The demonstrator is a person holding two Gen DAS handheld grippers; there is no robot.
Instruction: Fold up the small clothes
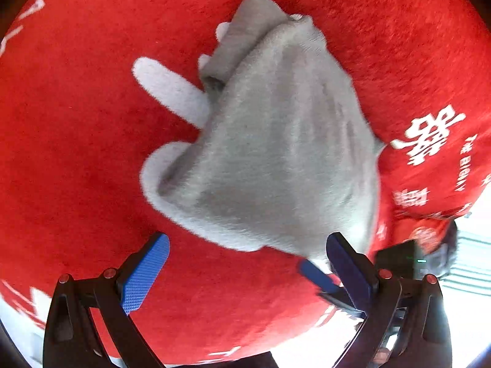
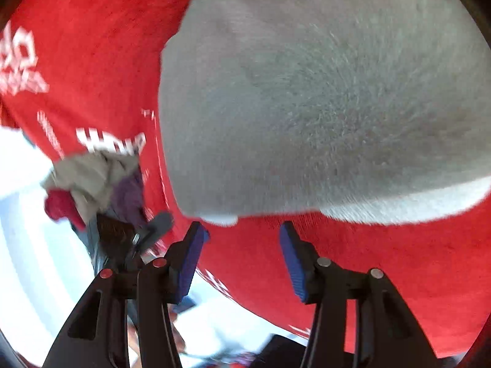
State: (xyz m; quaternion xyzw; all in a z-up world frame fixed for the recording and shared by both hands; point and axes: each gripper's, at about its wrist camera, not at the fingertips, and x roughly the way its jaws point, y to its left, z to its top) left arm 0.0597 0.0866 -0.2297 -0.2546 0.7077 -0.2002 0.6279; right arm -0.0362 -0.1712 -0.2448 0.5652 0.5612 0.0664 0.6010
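Left tool (image 1: 245, 271) released | right tool (image 2: 242, 254) released, nothing gripped | grey garment (image 1: 276, 141) ahead of both lay soft, light, limp | I judged its near hem best to pinch.

Grey, white-trimmed garment (image 1: 276, 141) on red cloth (image 1: 76, 153) with white lettering

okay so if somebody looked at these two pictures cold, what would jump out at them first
Most likely the grey fleecy garment, lying rumpled in the middle of a bright red cloth with white lettering, with white trim showing at its edges. Next, the blue-padded left gripper and right gripper, both open just short of its near edge. A small heap of other clothes lies at the left of the right wrist view.
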